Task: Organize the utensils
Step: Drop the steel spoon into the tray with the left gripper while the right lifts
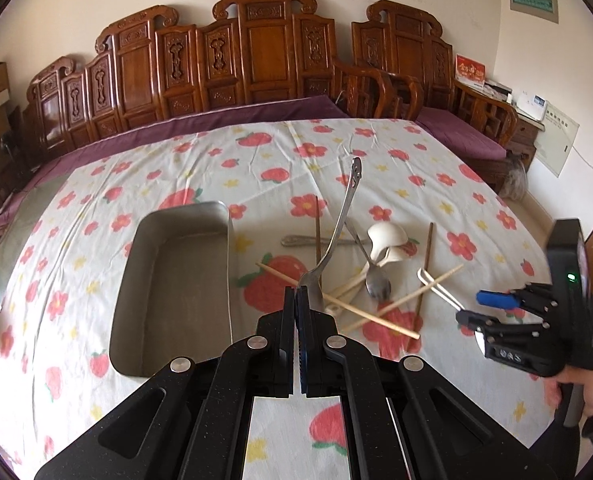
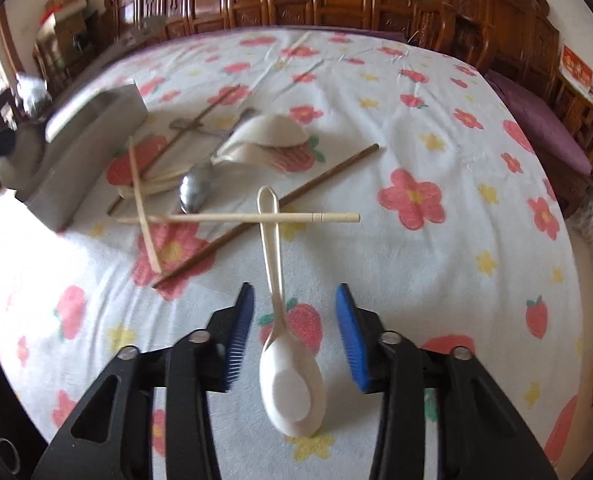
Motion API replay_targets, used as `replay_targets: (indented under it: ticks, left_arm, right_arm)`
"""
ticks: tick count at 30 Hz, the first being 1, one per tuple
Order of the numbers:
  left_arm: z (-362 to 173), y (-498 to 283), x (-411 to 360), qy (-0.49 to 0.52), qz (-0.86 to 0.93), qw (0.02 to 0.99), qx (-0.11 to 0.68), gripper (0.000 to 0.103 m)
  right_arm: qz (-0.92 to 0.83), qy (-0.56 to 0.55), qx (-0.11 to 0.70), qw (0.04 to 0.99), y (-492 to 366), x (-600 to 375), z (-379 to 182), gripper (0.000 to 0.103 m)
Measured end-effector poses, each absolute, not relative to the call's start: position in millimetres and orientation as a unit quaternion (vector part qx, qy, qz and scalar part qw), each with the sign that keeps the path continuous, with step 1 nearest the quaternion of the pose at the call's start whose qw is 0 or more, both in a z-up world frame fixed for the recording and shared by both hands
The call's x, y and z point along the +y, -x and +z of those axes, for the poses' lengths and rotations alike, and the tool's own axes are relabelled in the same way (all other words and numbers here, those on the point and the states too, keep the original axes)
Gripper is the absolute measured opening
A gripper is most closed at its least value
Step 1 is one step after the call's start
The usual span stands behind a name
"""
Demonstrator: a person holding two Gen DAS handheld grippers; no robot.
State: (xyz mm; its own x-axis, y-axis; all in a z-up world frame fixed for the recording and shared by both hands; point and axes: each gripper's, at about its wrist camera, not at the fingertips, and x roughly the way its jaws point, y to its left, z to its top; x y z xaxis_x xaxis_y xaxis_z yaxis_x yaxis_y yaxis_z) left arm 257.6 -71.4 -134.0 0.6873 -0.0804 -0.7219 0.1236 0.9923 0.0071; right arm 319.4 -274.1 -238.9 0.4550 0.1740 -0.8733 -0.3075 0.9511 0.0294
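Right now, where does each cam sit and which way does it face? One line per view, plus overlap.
Left wrist: sits on the left gripper, faces the sofa; fingers shut on a metal fork beside the steel tray; right gripper and holder's hand at right.
Right wrist: sits on the right gripper, looks over the utensil pile; open fingers flank a white spoon.
Shared: tray, chopsticks, floral cloth.

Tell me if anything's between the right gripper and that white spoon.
Nothing visible. The right gripper is open, with the white spoon lying bare on the cloth between its fingers. Only the spoon's far handle end lies crossed with a pale chopstick.
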Motion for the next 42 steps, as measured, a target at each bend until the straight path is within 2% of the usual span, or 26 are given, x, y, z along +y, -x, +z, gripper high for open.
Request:
replay_targets:
  ticks: [3, 4, 5, 7, 11, 26, 35, 42]
  left_arm:
    - [-136, -254, -70, -0.026, -0.056, 0.918, 0.393, 0.0]
    - [-137, -253, -69, -0.026, -0.056, 0.917, 0.393, 0.0]
    - [-137, -253, -68, -0.026, -0.056, 0.918, 0.393, 0.0]
    - [-135, -251, -66, -0.024, -0.054, 0.918, 0.391, 0.0]
    - [-128, -249, -60, -0.018, -0.052, 0.921, 0.385, 0.0]
    - [-107, -250, -16, -0.004, -0.02, 0.931, 0.366, 0.0]
    - [-117, -257, 27, -0.001, 0.015, 0.925, 0.379, 0.0]
    - [-145, -266, 50, 0.004, 0.04, 0.913, 0.406, 0.0]
  right_arm:
    - [0.144, 0.099, 0.514, 0.84, -322, -266, -244, 0.033]
    - [0.148, 0.102, 0.518, 0.836, -322, -264, -243, 0.028]
    - [0.149, 0.11, 0.521, 0.833, -322, -262, -242, 0.014]
    - [0.143, 0.123, 0.526, 0.829, -321, -260, -242, 0.009]
    - [0.113, 0.11, 0.528, 0.834, -325, -270, -237, 0.008]
    - [0.049, 0.085, 0.447, 0.889, -347, -291, -152, 0.008]
    - [0.125, 0.073, 0.431, 0.891, -336, -230, -135, 0.009]
    - [0.18, 0.051, 0.426, 0.885, -328, -176, -129, 0.009]
